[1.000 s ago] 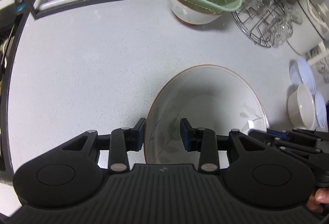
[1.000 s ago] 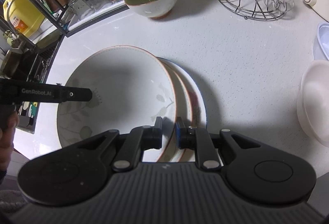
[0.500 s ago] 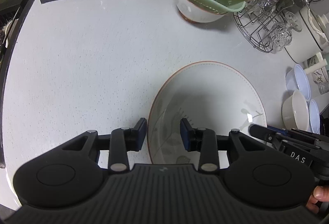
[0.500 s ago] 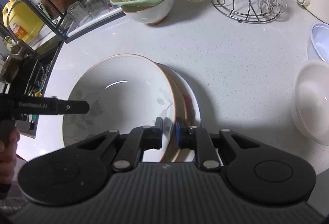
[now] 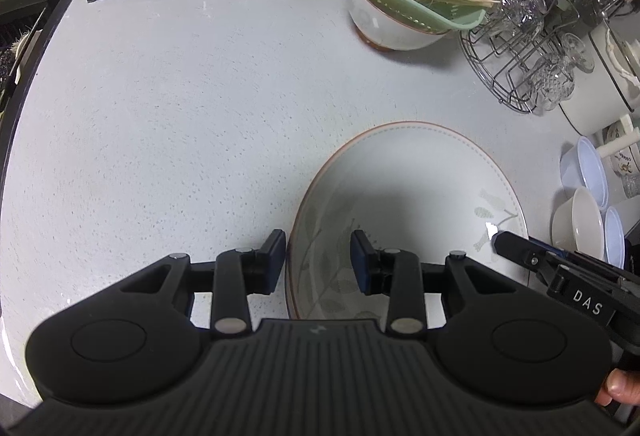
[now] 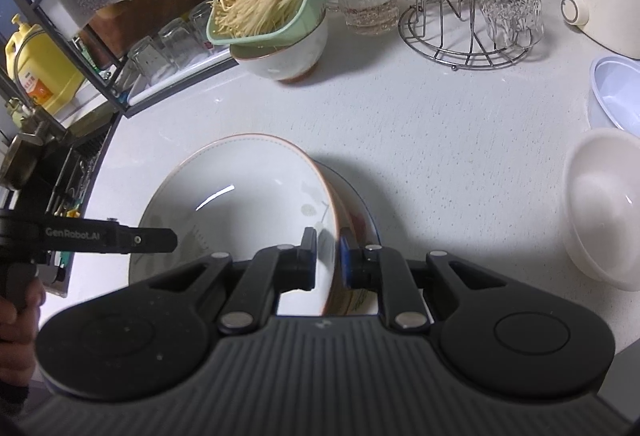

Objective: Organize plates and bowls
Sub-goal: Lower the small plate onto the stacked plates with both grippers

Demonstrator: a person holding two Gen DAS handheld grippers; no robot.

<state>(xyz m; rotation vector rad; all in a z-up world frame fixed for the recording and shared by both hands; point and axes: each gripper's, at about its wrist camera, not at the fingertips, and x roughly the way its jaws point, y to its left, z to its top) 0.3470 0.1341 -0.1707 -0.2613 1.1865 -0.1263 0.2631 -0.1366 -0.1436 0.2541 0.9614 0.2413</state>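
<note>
While the wide white ceramic bowl with a thin brown rim and faint leaf print [image 5: 408, 196] sits tilted on the speckled white surface [image 5: 180, 108], its right side leaning over a white plate with a blue edge and a red pattern [image 6: 362, 224], both grippers meet it at opposite sides. The right gripper [image 6: 327, 256] has its jaws clenched on the bowl's right wall, one pad inside and one outside, pressing the rim between them. The left gripper [image 5: 318, 260] straddles the bowl's left rim with one finger outside and the other inside, but the jaws stand apart with a gap on each side, so they are released and not gripping. In the left wrist view the right gripper's black finger reaches in over the bowl's far edge, and a fingertip of the person's hand [image 5: 618, 392] shows at the lower right corner. At the back of the surface a pale green colander full of enoki mushrooms [image 6: 272, 8] rests on another white bowl [image 6: 284, 56], beside a round wire rack holding upturned glasses [image 6: 472, 32]. To the right lie a plain white bowl [image 6: 604, 204] and a translucent bluish plastic bowl [image 6: 616, 92], well apart from the stack.
</note>
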